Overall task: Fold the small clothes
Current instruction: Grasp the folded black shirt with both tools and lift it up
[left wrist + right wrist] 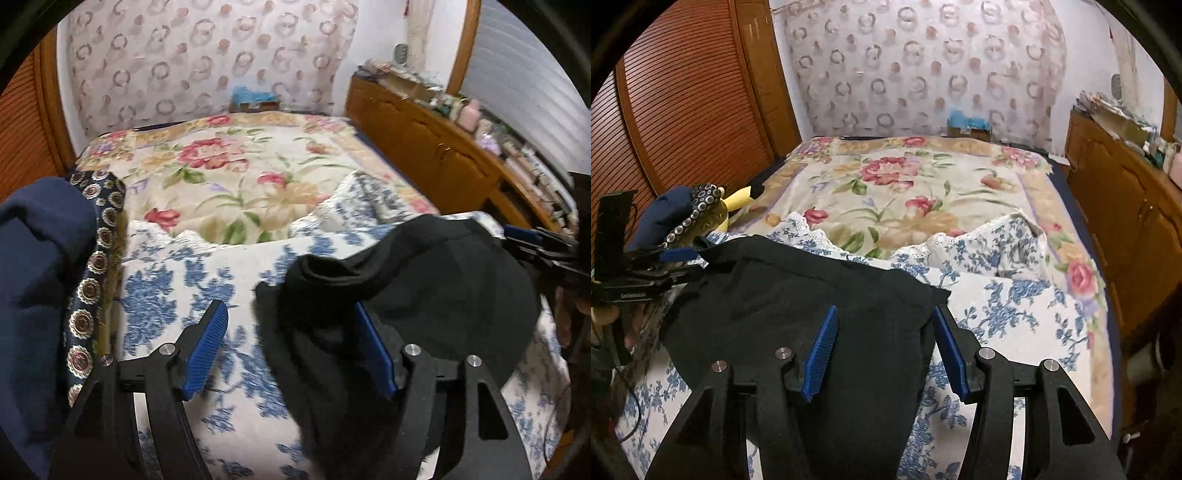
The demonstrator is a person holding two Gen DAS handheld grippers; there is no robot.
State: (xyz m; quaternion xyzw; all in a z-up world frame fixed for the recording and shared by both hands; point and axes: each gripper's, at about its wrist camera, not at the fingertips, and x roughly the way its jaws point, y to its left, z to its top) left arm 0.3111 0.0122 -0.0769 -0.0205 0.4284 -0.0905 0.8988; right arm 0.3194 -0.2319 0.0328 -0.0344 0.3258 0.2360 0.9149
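Note:
A black garment (424, 295) lies on the blue-and-white floral cloth (177, 280) at the near end of the bed. In the left wrist view my left gripper (291, 317) is open, with its right finger over the garment's left edge. The right gripper (532, 240) shows at the garment's far right side. In the right wrist view the garment (798, 295) spreads under my open right gripper (884, 321), whose fingers straddle its right part. The left gripper (676, 254) shows at the garment's far left corner; whether it grips cloth I cannot tell.
A pile of navy cloth and a medallion-print fabric (92, 266) sits at the left, also in the right wrist view (683, 214), beside a yellow plush (738, 199). A floral bedspread (236, 166) covers the bed. A wooden cabinet (424, 144) with clutter runs along the right.

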